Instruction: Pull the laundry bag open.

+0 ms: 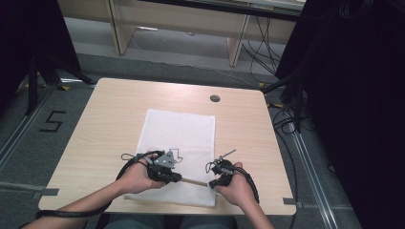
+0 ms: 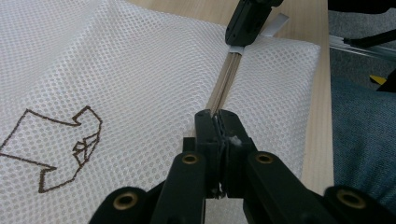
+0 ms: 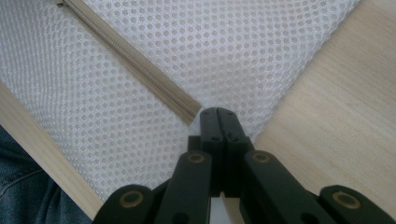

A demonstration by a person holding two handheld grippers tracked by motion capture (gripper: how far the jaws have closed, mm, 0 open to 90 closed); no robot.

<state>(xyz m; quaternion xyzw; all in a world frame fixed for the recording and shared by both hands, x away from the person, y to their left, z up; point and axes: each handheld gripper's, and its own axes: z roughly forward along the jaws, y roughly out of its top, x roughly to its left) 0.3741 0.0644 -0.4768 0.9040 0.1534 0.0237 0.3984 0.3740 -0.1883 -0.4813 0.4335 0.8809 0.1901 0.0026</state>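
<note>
A white mesh bag (image 1: 179,133) lies flat on the middle of the wooden table (image 1: 105,119). Its beige zipper (image 1: 193,181) runs along the near edge. My left gripper (image 1: 175,178) is shut on the zipper (image 2: 224,81), which stretches from its jaws to the other gripper (image 2: 247,21). In its own view my left gripper (image 2: 216,120) shows the jaws pressed together. My right gripper (image 1: 212,183) is shut on the end of the zipper (image 3: 154,81) at the bag's near right corner, and its jaws (image 3: 218,115) meet there. A brown outline logo (image 2: 60,149) marks the mesh.
A round cable hole (image 1: 215,98) sits near the table's far edge. The bag's near edge lies close to the table's front edge (image 1: 167,210). Black cables (image 1: 286,119) and dark stands crowd the floor at right; a "5" (image 1: 51,121) is marked on the floor at left.
</note>
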